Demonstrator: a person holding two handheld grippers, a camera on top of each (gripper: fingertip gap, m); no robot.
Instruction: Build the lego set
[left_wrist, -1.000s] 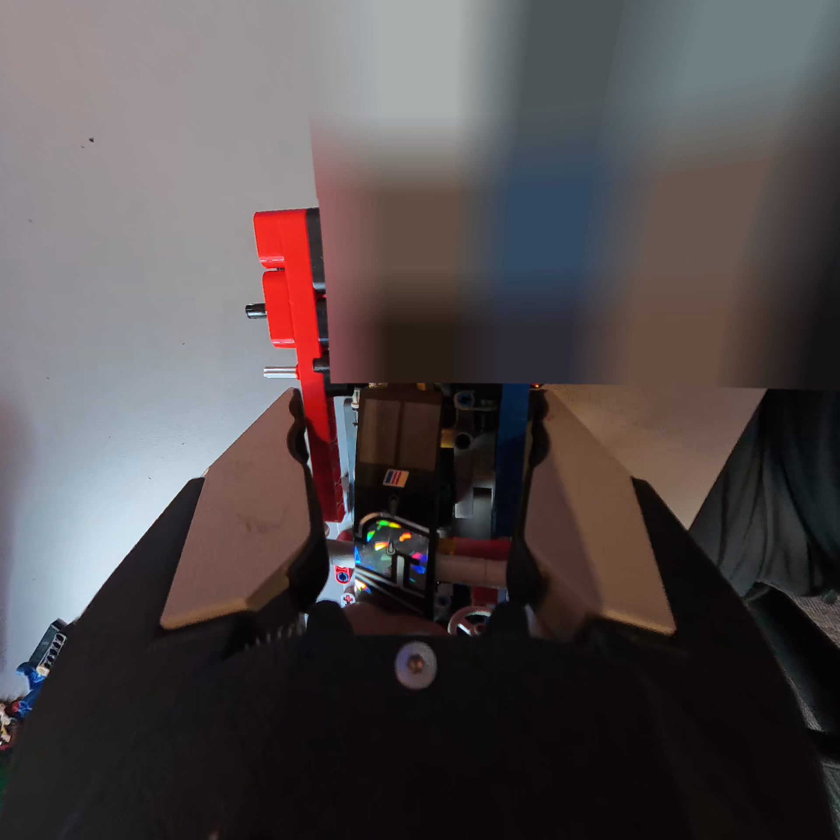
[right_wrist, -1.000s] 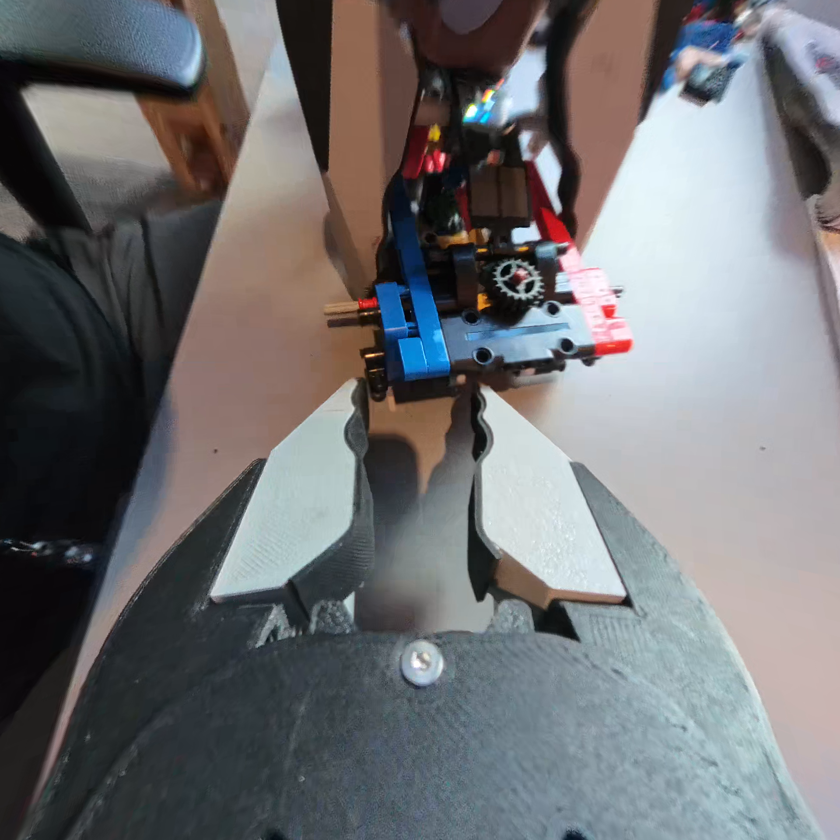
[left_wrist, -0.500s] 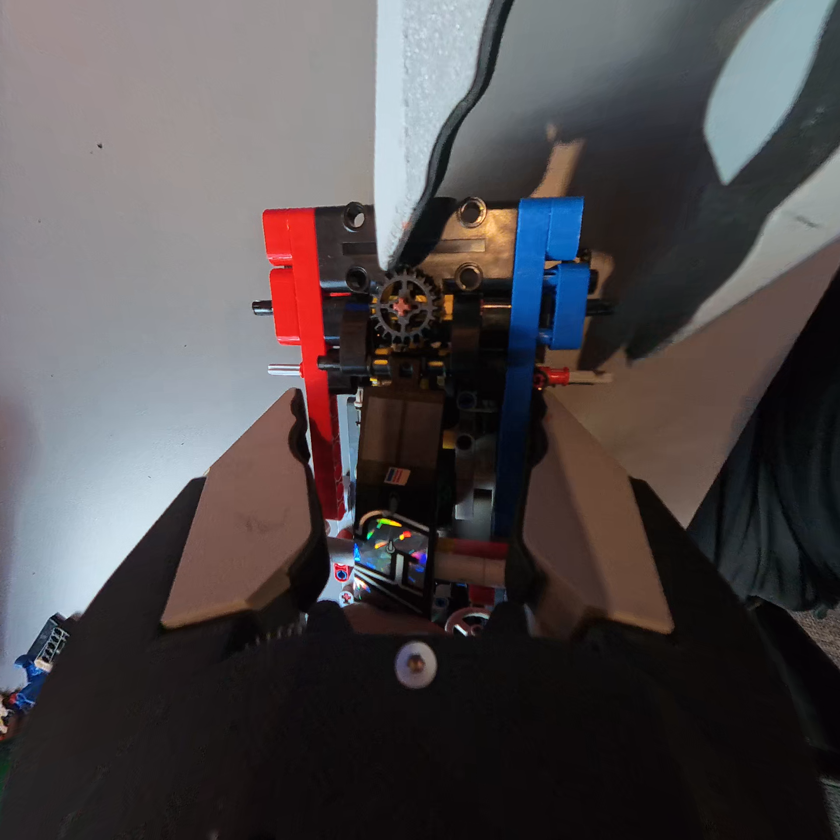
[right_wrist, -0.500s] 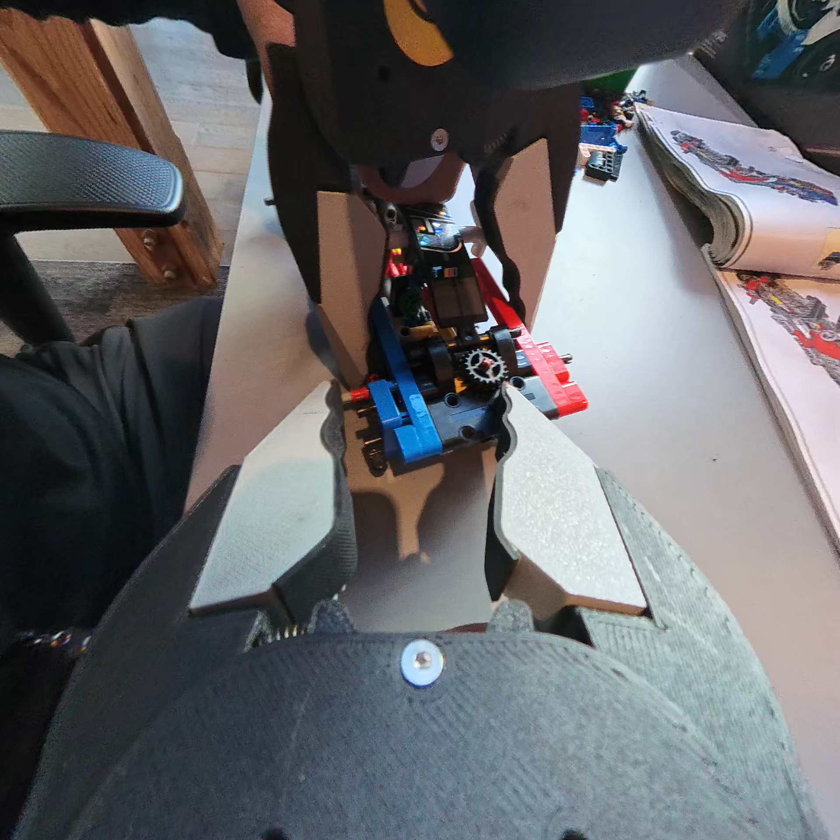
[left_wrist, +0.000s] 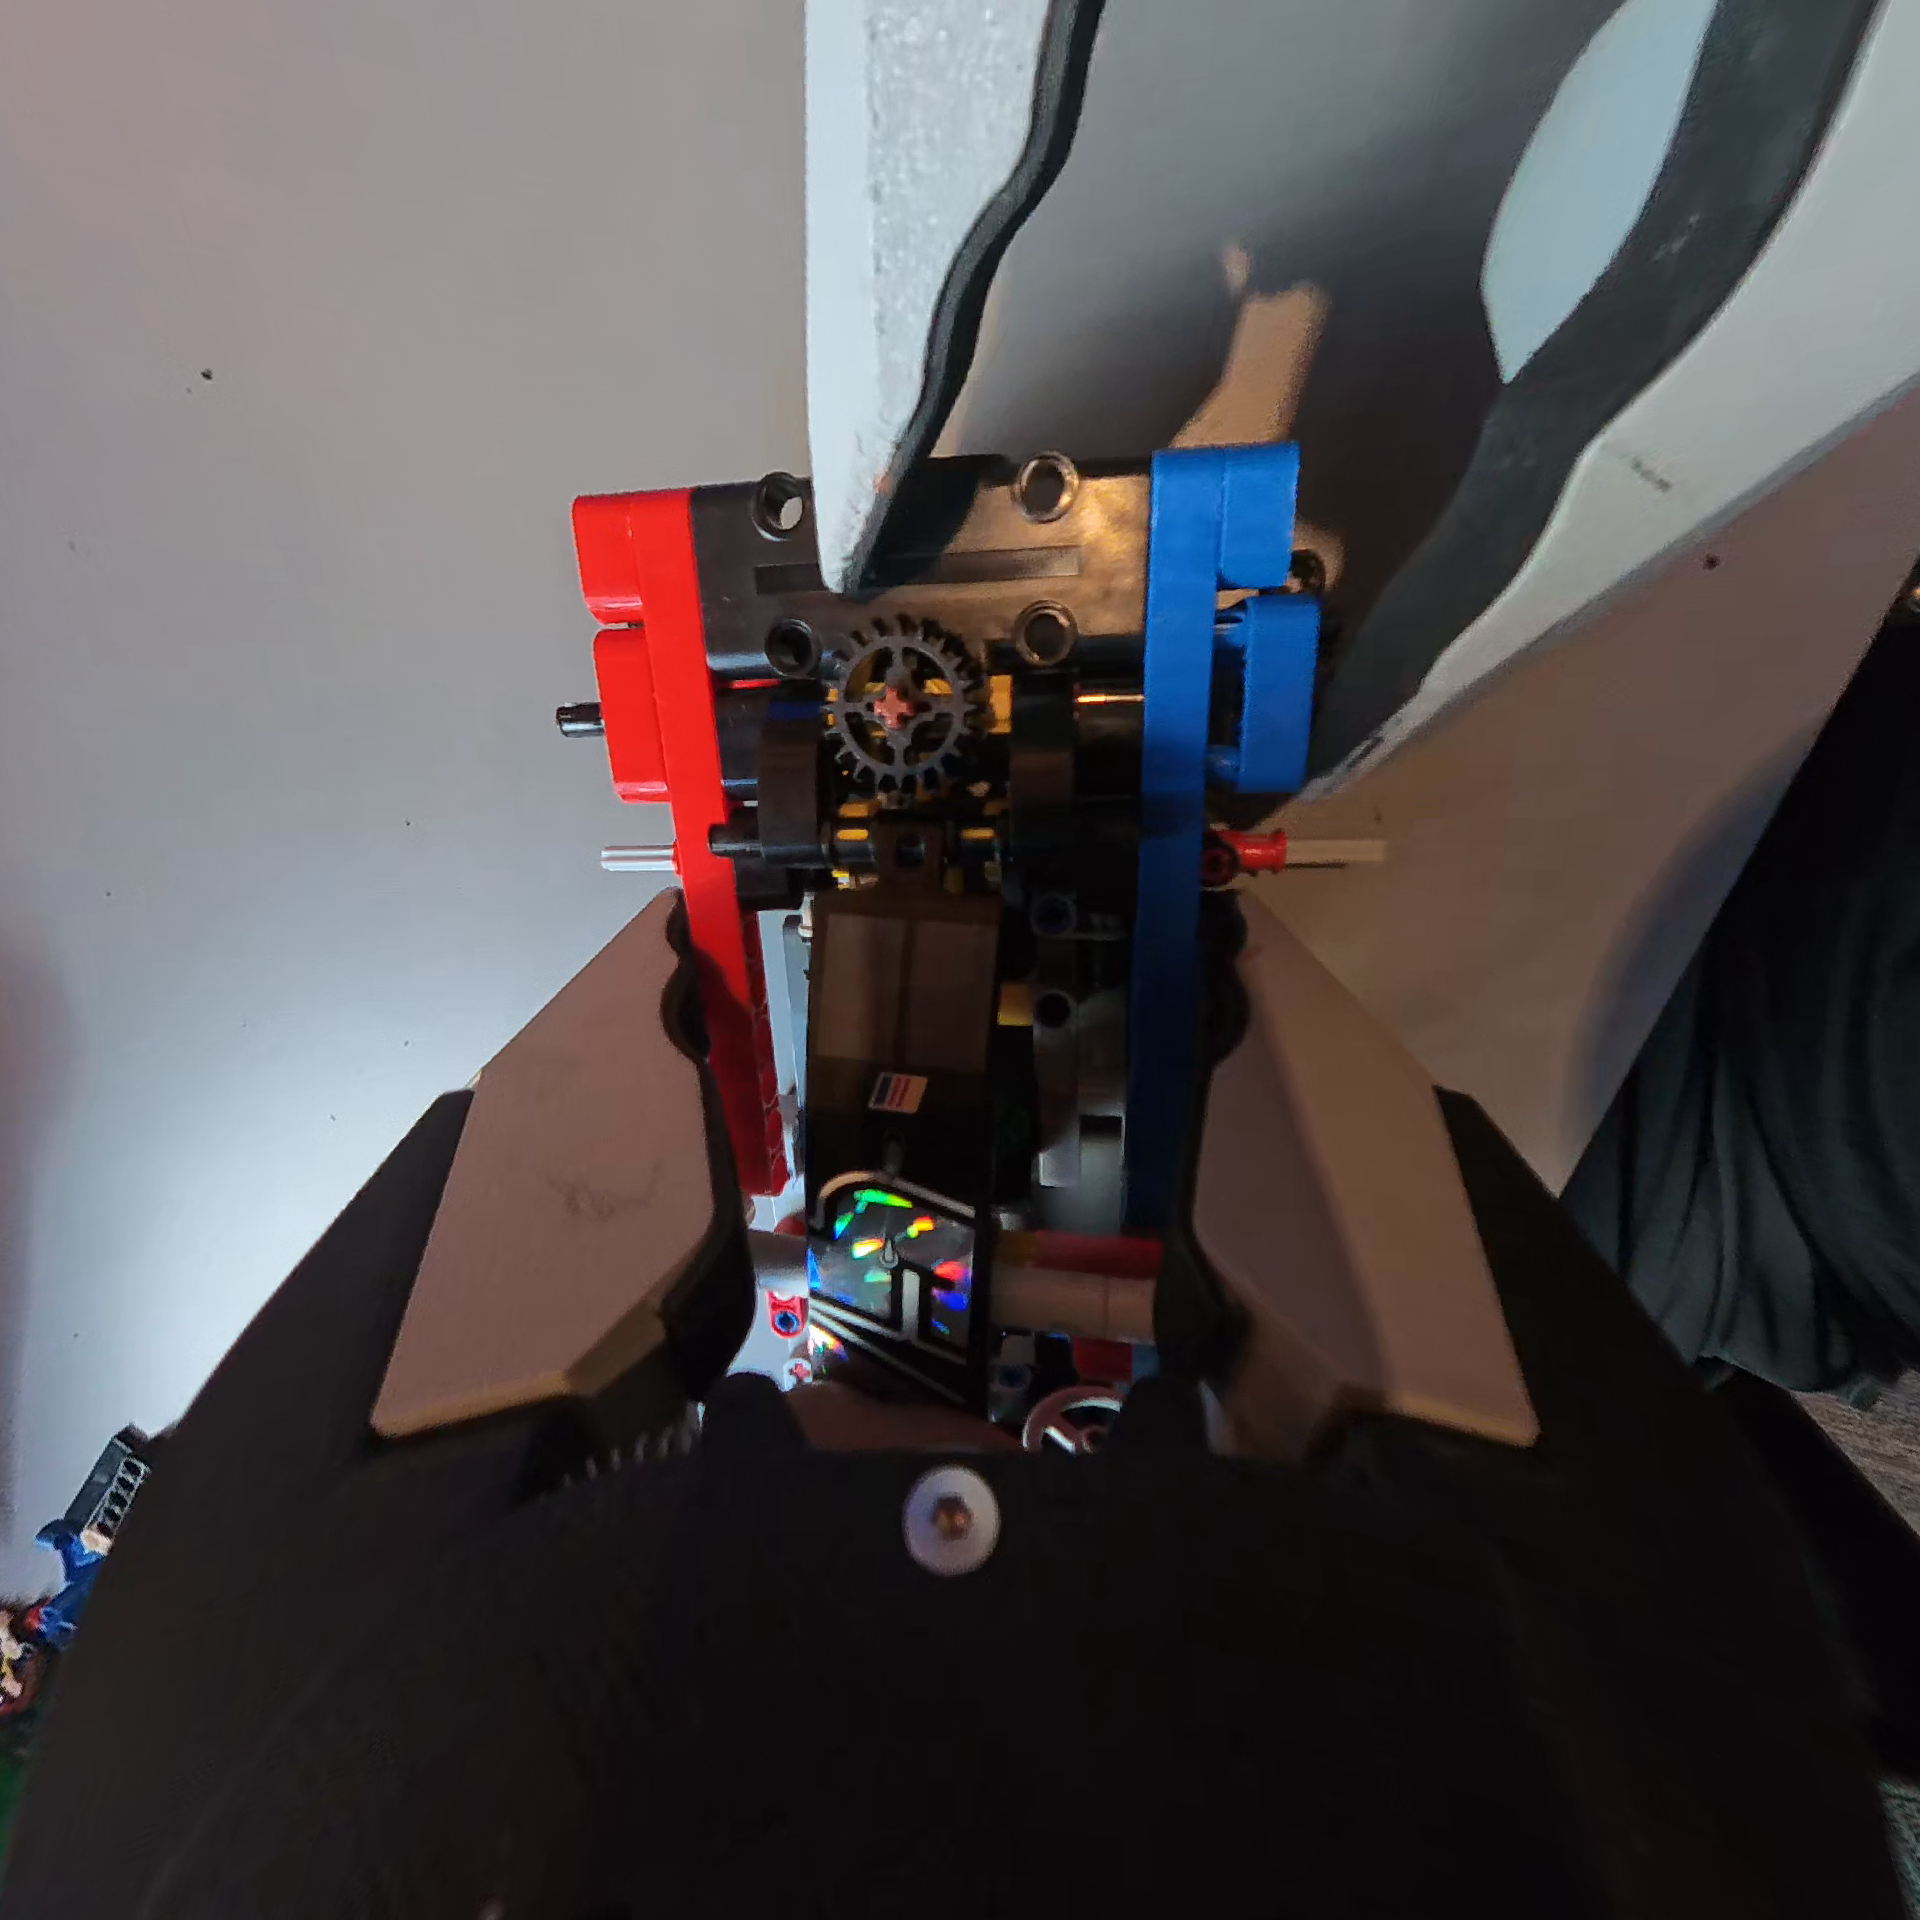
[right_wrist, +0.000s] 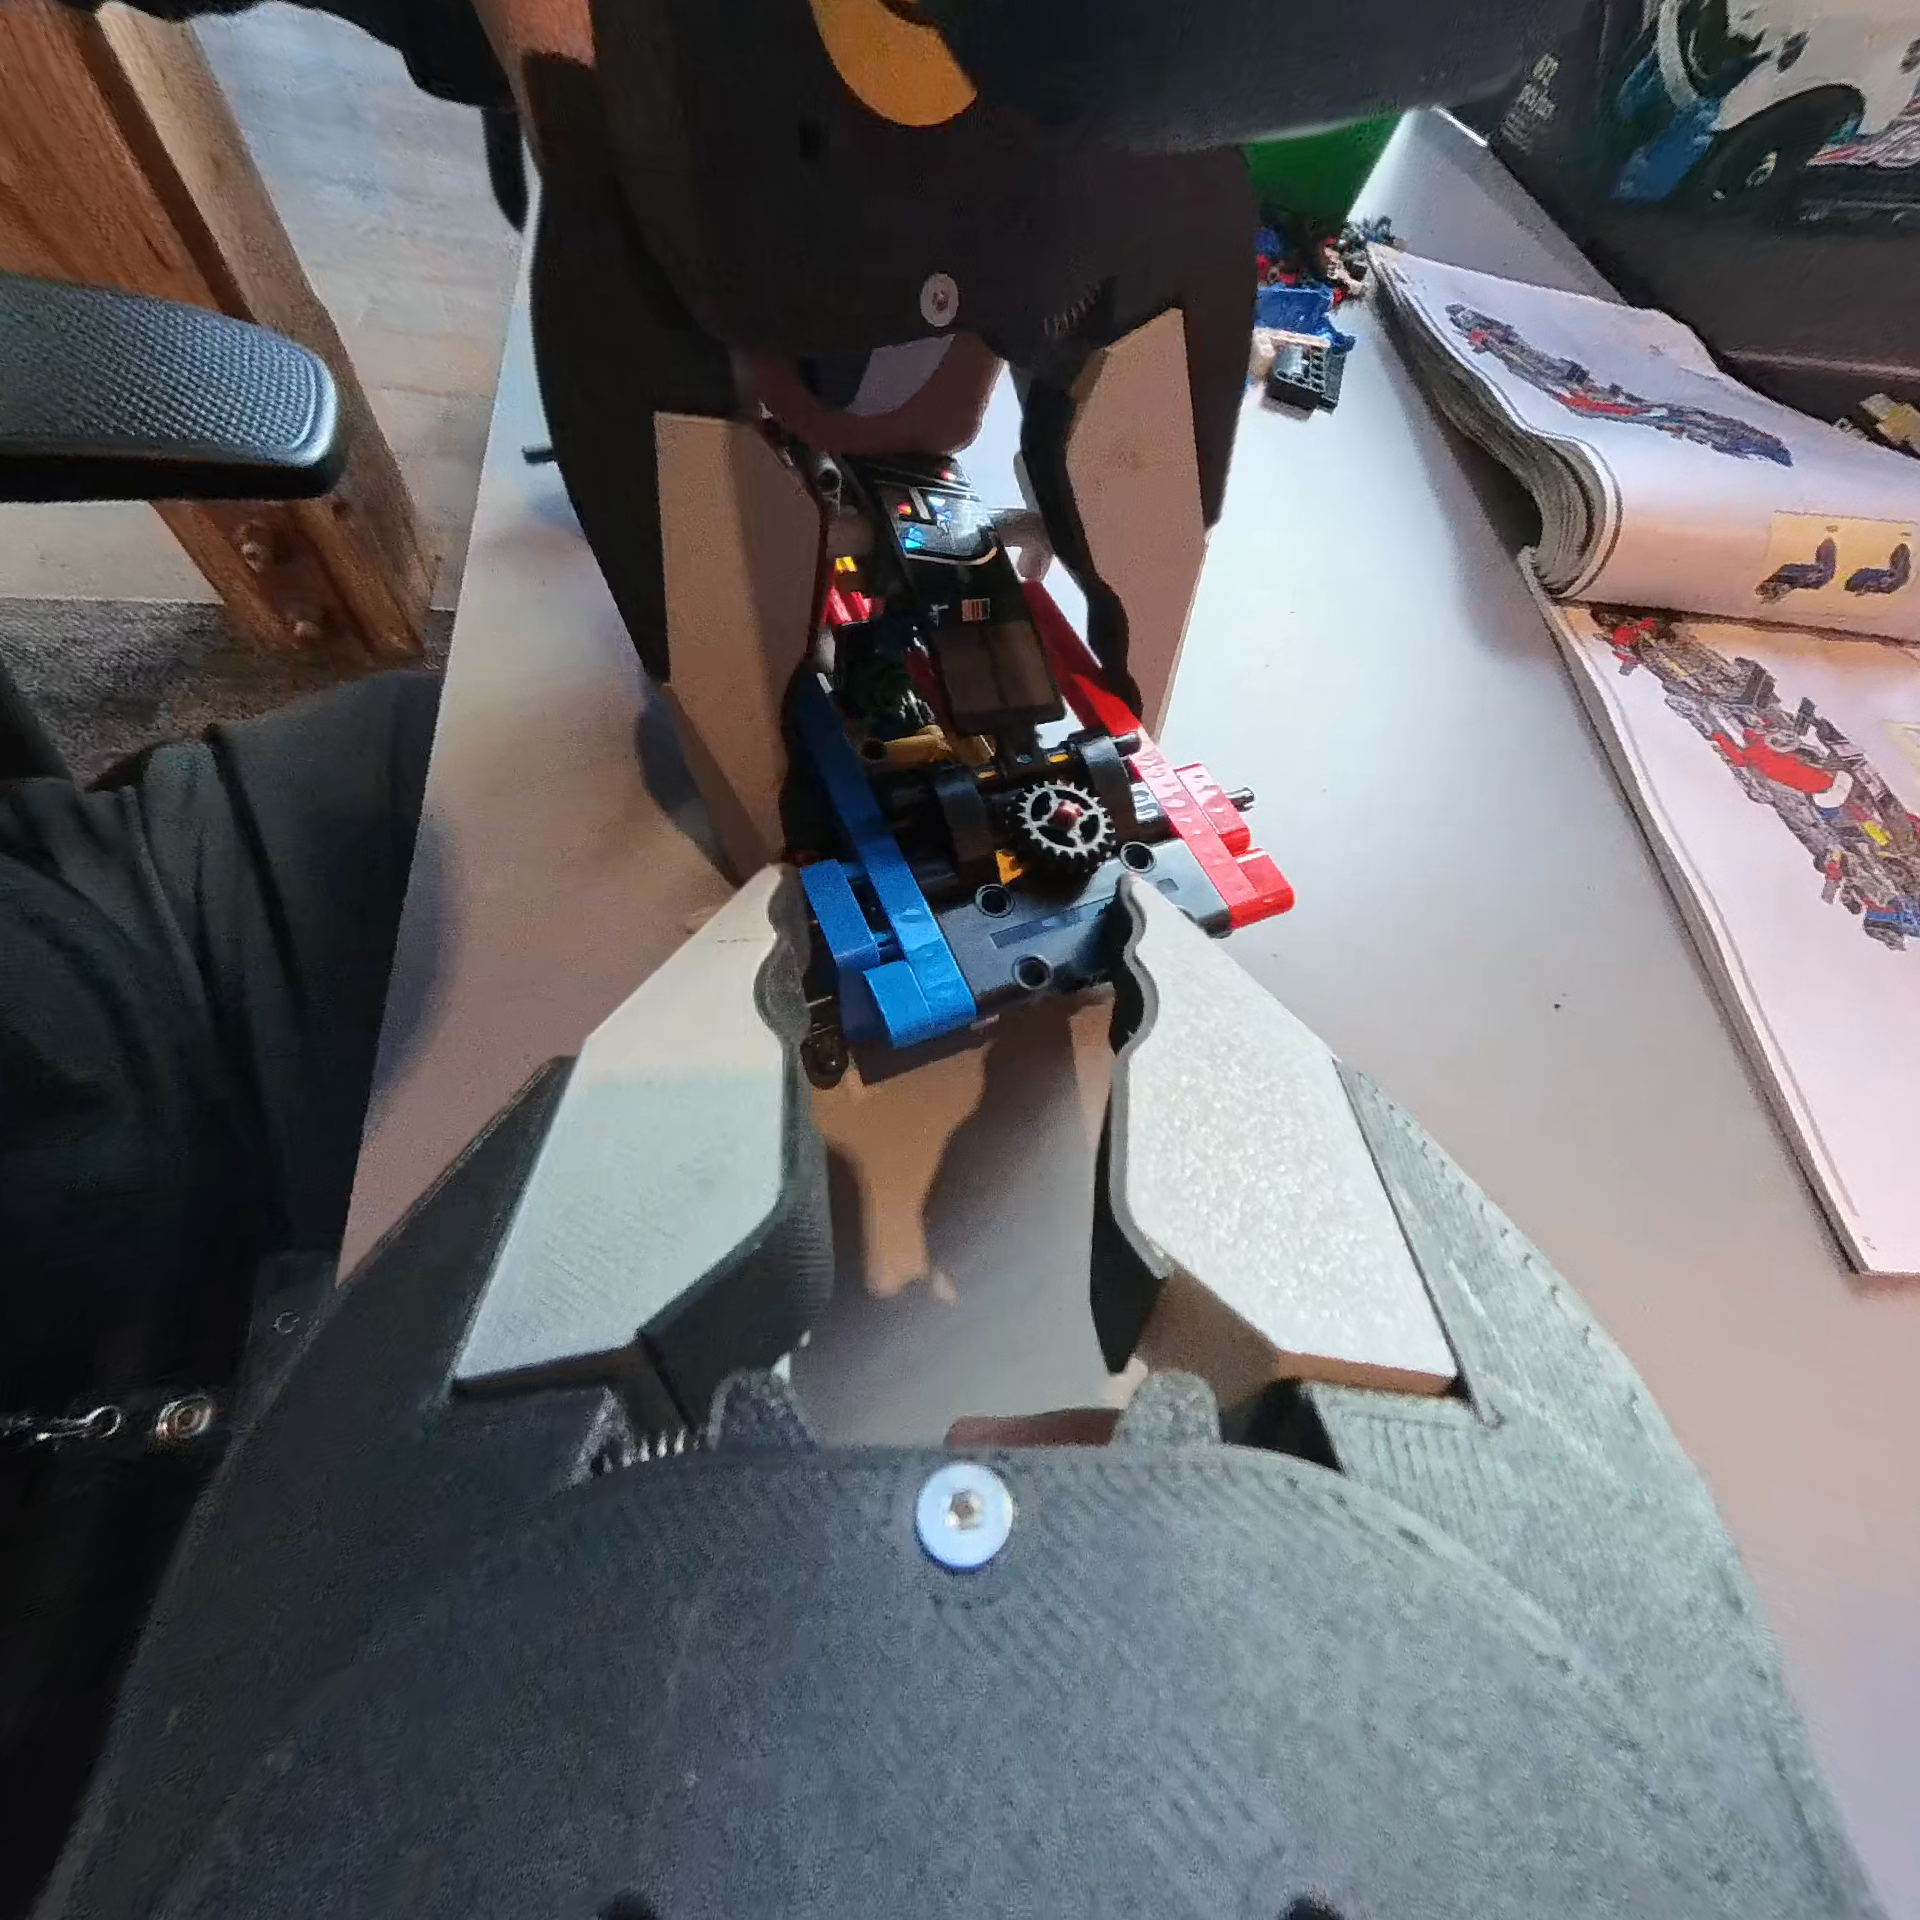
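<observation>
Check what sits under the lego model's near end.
Bare grey table and the model's shadow show under the lego model; farther back, the left gripper hides whatever lies beneath.

Small striped flag sticker (left_wrist: 896, 1093) on the black panel of the lego model (left_wrist: 935, 935), shiny rainbow sticker (left_wrist: 888, 1262) just below it. Printed pictures and tiny lettering on the open instruction booklet (right_wrist: 1662, 436) and on the dark box (right_wrist: 1714, 104), too small to read.
</observation>
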